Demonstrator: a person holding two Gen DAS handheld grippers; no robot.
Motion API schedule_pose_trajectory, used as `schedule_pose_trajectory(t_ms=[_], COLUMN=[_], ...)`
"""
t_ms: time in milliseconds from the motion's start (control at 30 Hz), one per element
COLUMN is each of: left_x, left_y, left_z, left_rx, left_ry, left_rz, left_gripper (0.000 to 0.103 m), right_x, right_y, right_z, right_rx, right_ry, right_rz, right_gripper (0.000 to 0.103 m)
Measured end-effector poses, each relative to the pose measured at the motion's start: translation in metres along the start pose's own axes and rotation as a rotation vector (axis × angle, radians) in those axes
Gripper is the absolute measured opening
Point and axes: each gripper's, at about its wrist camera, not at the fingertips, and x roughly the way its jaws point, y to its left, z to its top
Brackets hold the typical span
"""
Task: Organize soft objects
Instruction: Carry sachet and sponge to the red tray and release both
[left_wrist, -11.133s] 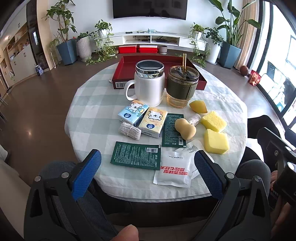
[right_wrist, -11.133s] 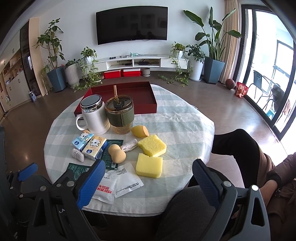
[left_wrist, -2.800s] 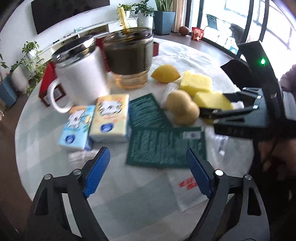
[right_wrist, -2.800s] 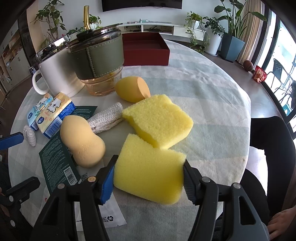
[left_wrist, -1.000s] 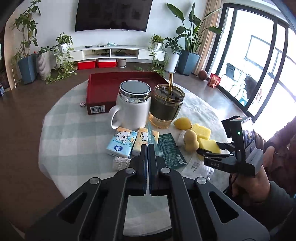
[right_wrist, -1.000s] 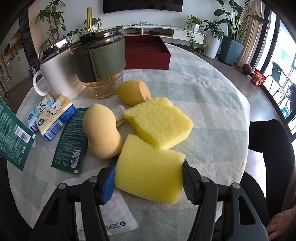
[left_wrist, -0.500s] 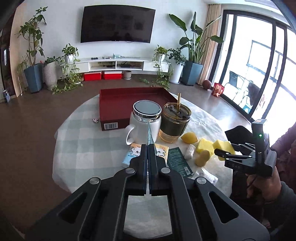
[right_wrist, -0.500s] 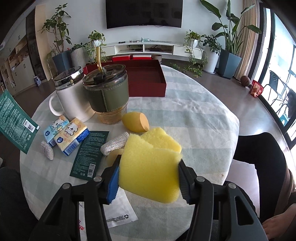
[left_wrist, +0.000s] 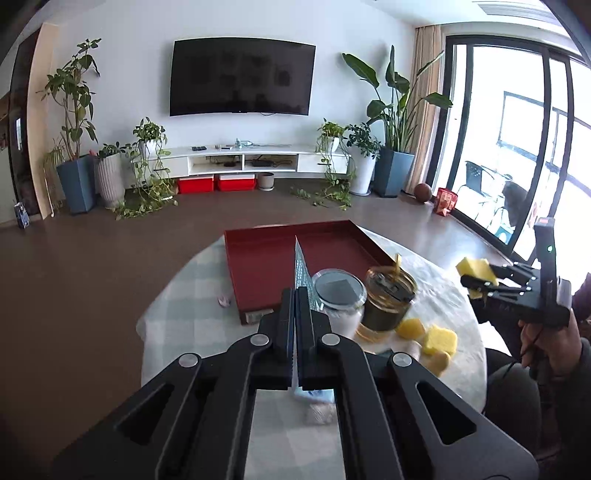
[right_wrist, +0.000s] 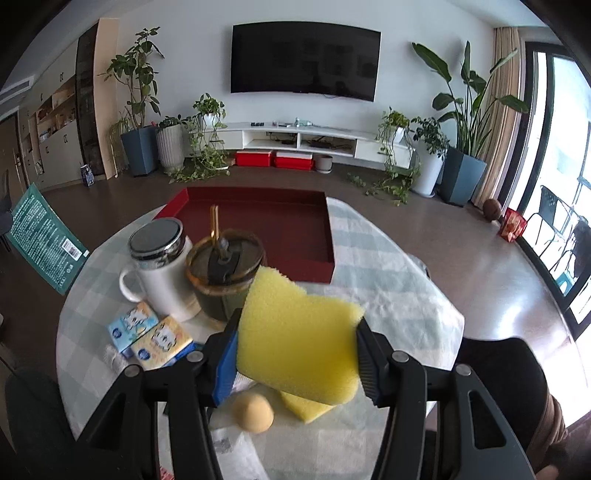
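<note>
— Sponge (right_wrist: 299, 347) position?
— Lower centre, clamped in the right hand-held gripper (right_wrist: 295, 354), above the table (right_wrist: 388, 295).
— Left hand-held gripper (left_wrist: 295, 306)?
— Pressed together on a green packet (right_wrist: 44, 240), seemingly edge-on.

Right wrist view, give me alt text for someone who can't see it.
The right gripper holds a yellow sponge between its fingers above a round table. Below sit a white mug, a glass cup, tissue packs and a red tray; a green packet hangs at left.
</note>
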Motion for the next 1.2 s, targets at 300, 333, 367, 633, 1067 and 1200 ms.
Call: schedule_pose_trajectory(t_ms=[300, 333, 367, 633, 1067, 1200], left_x=[0.109, 0.119, 0.131, 0.227, 0.299, 0.299], left_y=[0.034, 0.036, 0.039, 0.037, 0.05, 0.058], left_z=[0.059, 0.063, 0.07, 0.072, 0.039, 0.034], left_rx=[0.054, 0.057, 0.061, 0.118, 0.018, -0.021], left_ry=[0.048, 0.056, 0.061, 0.192, 0.329, 0.334], left_rz=[0.034, 0.036, 0.031, -0.04, -0.043, -0.025], left_gripper=[0.0, 0.0, 0.0, 0.0, 0.001, 0.011], right_x=[0.095, 0.108, 0.12, 0.212, 0.306, 0.307], right_y=[-0.027, -0.03, -0.032, -0.029, 0.002, 0.001], right_z=[0.092, 0.098, 0.104, 0.128, 0.1, 0.097], right_rx=[-0.082, -0.083, -0.088, -0.201, -0.316, -0.303], right_ry=[-0.007, 0.006, 0.019, 0.125, 0.3, 0.297], right_rz=[-0.024, -0.006, 0.004, 0.08, 0.131, 0.123], right_gripper=[0.057, 0.057, 0.057, 0.057, 0.063, 0.067])
